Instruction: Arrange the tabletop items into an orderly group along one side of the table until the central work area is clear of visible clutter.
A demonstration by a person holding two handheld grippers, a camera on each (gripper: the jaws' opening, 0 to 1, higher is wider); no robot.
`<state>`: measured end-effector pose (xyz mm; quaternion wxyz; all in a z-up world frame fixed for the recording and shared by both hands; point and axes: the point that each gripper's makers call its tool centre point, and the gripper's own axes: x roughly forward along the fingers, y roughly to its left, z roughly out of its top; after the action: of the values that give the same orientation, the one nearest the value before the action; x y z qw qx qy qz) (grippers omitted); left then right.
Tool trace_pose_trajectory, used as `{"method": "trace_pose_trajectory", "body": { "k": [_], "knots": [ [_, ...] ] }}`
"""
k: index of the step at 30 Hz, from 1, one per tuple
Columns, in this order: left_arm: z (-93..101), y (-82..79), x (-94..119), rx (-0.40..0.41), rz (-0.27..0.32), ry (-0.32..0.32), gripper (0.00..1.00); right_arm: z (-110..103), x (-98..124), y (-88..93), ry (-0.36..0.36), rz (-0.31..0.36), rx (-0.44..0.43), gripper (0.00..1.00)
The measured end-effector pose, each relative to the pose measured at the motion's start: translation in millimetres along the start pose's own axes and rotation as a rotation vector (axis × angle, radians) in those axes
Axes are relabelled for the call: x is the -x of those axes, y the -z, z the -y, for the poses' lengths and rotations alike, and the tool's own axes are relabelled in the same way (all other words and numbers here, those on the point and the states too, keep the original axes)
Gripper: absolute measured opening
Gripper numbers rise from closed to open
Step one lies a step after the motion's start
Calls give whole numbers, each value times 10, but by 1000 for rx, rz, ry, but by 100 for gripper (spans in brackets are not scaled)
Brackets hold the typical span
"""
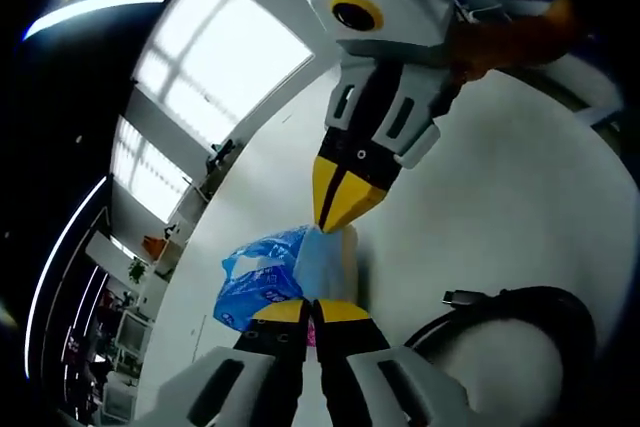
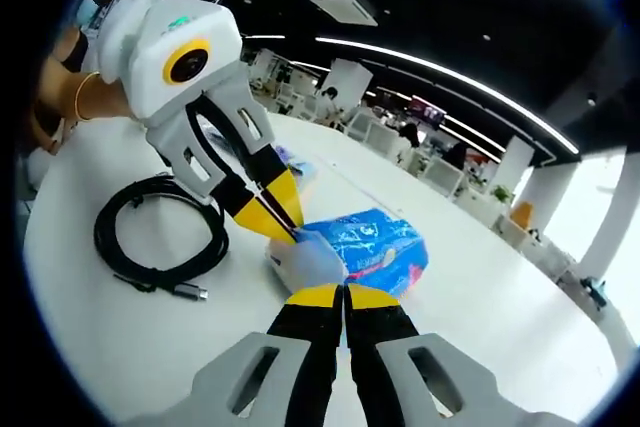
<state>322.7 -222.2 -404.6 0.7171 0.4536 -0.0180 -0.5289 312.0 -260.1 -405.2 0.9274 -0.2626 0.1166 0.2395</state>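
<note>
A soft pack of tissues (image 2: 350, 247) in thin blue printed film lies on the white desk (image 2: 90, 347), out on the open surface and away from any visible edge; a coiled black cable (image 2: 160, 232) with a plug end sits just beside it. The pack is judged light, squashy and slippery: the film is loose and crinkled, bunched into a flap at one end, so it is likely to deform and slide under a pinch. The pale end face (image 2: 310, 262) looks the firmer place to take hold, or the flap if only dragging is needed. In the right gripper view the right gripper (image 2: 343, 294) is seen with jaws pressed together, tips touching or nearly touching the pack's near end, nothing clearly pinched. The left gripper (image 2: 283, 227) comes in from the opposite side, jaws also closed to a point against the pale end; whether film is caught between them cannot be told. In the left gripper view the same pack (image 1: 265, 277) is seen between the two sets of tips.
</note>
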Motion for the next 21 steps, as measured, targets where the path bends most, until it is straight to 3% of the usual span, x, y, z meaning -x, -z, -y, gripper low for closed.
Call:
{"method": "trace_pose_trajectory", "body": {
  "k": [15,21],
  "knots": [
    [32,-19,50,35,24,51,10,9,4,93,12,-4,-18,0],
    [-77,-30,128,101,46,46,13,9,10,107,12,-5,-24,0]
  ]
}}
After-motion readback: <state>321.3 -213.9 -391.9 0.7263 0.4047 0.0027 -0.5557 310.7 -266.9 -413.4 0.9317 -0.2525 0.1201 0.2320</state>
